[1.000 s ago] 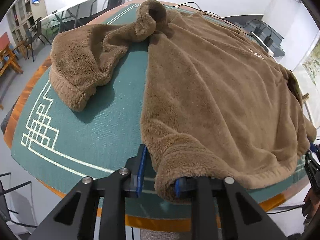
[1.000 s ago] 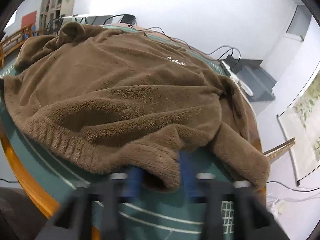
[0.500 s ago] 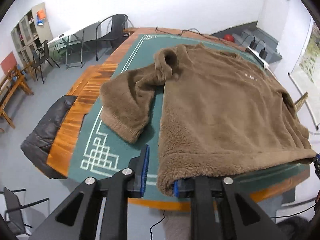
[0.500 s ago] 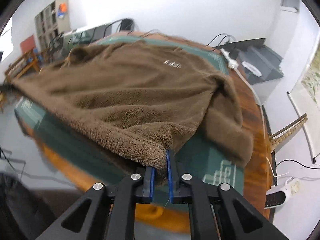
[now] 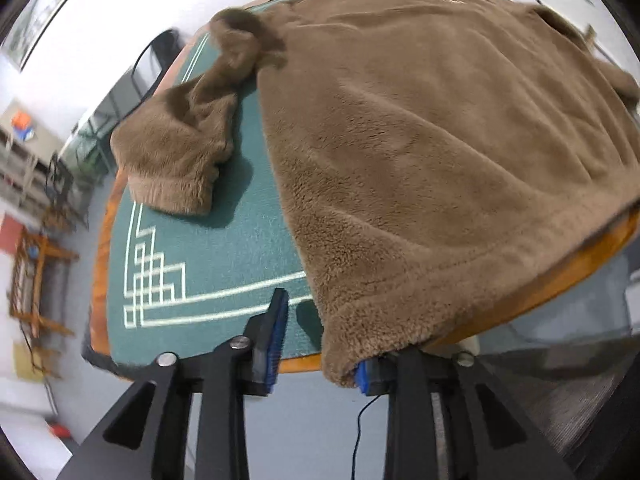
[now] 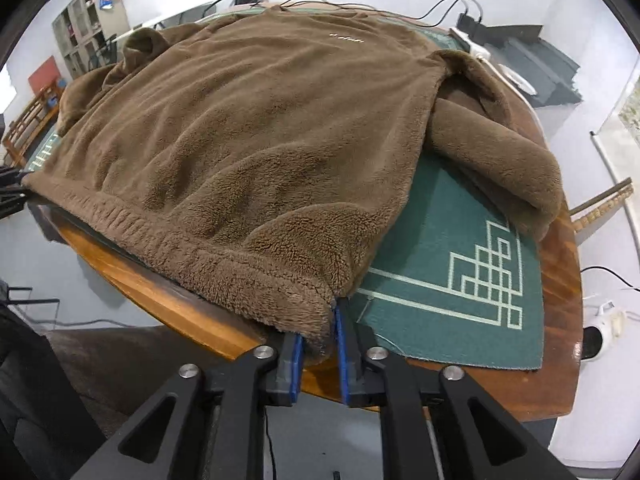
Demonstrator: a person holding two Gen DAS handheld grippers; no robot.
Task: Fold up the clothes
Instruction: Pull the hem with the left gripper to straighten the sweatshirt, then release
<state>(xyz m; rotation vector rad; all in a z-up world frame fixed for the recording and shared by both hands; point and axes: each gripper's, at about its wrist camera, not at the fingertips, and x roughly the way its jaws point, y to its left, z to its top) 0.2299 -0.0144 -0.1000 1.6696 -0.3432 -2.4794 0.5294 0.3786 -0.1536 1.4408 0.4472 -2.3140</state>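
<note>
Left gripper (image 5: pixel 318 344) was opening and letting go of the brown sweater (image 5: pixel 420 140) corner, while the right gripper (image 6: pixel 318 350) pinched the other corner tight

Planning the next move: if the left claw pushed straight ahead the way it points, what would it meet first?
Probably the green patterned table mat: the left claw, jaws opening, has the fluffy brown fleece sweater's hem corner against one finger only. Depth is uncertain.

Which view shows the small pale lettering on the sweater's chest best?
The right wrist view: the lettering sits sharp and unobstructed high on the brown sweater, though too small to read. In the left wrist view the sweater is motion-blurred and only a faint pale smear marks the chest near the far edge.
</note>
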